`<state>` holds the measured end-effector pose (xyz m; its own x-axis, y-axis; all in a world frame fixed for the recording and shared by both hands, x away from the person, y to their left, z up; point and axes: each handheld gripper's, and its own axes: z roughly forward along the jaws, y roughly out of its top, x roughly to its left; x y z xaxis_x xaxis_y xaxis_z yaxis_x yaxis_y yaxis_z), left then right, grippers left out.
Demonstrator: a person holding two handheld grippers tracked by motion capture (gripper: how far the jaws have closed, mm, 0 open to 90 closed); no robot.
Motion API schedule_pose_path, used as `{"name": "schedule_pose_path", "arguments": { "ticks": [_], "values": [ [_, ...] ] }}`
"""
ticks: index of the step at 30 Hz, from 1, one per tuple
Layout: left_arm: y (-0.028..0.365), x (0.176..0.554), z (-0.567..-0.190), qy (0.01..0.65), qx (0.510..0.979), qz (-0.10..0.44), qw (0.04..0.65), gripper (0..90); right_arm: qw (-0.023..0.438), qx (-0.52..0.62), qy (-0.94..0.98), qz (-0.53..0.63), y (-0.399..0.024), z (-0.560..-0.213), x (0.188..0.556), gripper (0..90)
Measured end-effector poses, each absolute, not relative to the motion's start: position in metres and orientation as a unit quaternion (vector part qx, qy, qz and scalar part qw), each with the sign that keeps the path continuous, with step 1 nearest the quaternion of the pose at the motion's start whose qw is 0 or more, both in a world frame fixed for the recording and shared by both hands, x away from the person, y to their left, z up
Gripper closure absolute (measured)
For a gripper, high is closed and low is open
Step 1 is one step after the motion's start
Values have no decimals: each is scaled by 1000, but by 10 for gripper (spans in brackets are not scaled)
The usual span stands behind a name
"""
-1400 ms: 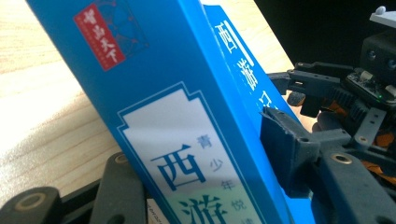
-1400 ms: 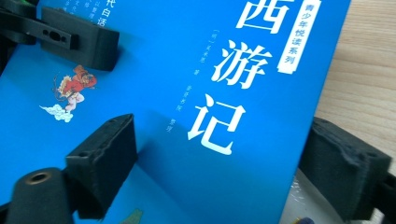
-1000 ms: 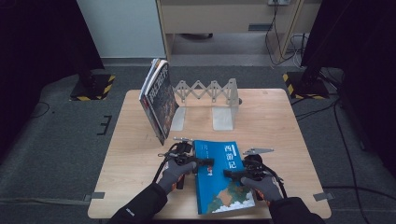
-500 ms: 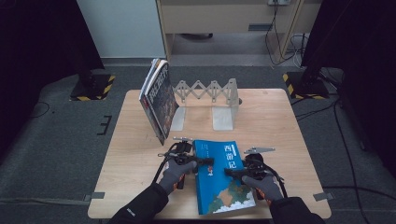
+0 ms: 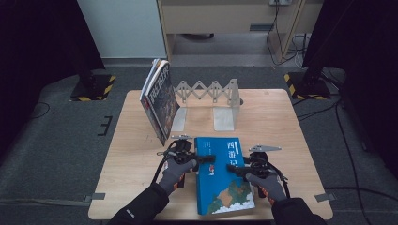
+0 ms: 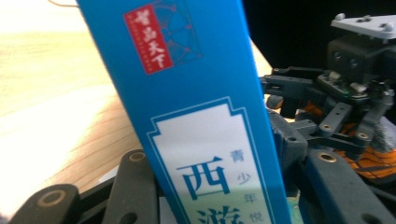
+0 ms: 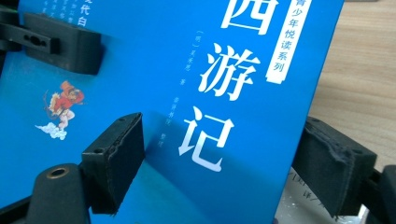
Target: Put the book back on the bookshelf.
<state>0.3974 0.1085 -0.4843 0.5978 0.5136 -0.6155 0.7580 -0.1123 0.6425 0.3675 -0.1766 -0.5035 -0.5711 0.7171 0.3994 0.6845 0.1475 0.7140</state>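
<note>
The left gripper (image 5: 209,158) straddles the left edge of a blue paperback book with white Chinese title characters (image 5: 223,176), and its jaws have just been closing; whether the pads press yet seems uncertain. The right gripper (image 5: 233,168) has one jaw on the cover and one past the right edge, also just closing, with a gap left. The book lies flat at the near edge of the light wooden table (image 5: 291,140). Behind it, a grey metal accordion bookstand (image 5: 213,101) props a leaning stack of magazines (image 5: 158,101).
</note>
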Motion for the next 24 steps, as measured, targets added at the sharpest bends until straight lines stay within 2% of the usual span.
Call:
{"name": "schedule_pose_path", "arguments": {
  "ticks": [14, 24],
  "values": [
    [110, 395, -478, 413, 732, -125, 527, 567, 7, 464, 740, 487, -180, -500, 372, 192],
    [114, 396, -461, 400, 722, -111, 554, 591, 33, 454, 732, 507, -180, -485, 371, 236]
  ]
}}
